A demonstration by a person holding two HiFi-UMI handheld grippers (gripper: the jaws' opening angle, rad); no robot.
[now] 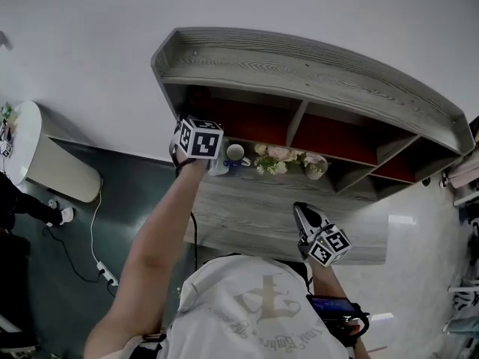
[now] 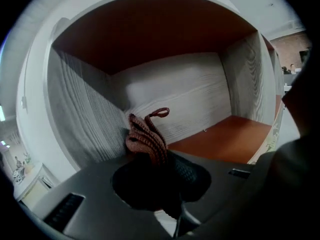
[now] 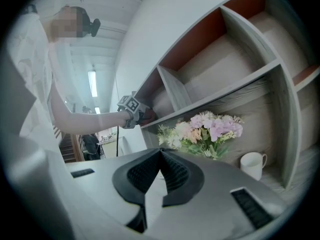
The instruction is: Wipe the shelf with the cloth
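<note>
Left gripper was up at 10 o'clock in the head view, nose inside the top-left compartment of the shelf. Its jaws were clamped on the cloth, a brown-red knitted wad sticking out at 12 o'clock from the tips, with its hanging loop on top.

In the left gripper view the cloth sat right at the corner where the grey side wall at 9 o'clock meets the grey panel straight ahead. It looked like contact, but I couldn't confirm it. An orange panel ran off at 4 o'clock.

Right gripper was parked low at 5 o'clock in the head view. Its jaws were pressed together with nothing between them. Its view showed flowers and a mug on the level below that compartment, with the left gripper out at 10 o'clock.

My read:
- **Step:** wiping was in hand in the first compartment, with most of the shelf not yet covered.
- **Next move:** press the wad onto the surface and sweep out of the corner toward 3 o'clock.
- **Grip:** the cloth was bunched, so the contact patch looked small and needed steady pressure. The grip had to stay tight so the cloth didn't drag out.
- **Lower level:** the mug and flowers would be in the way there, and the right gripper was free to shift them.
</note>
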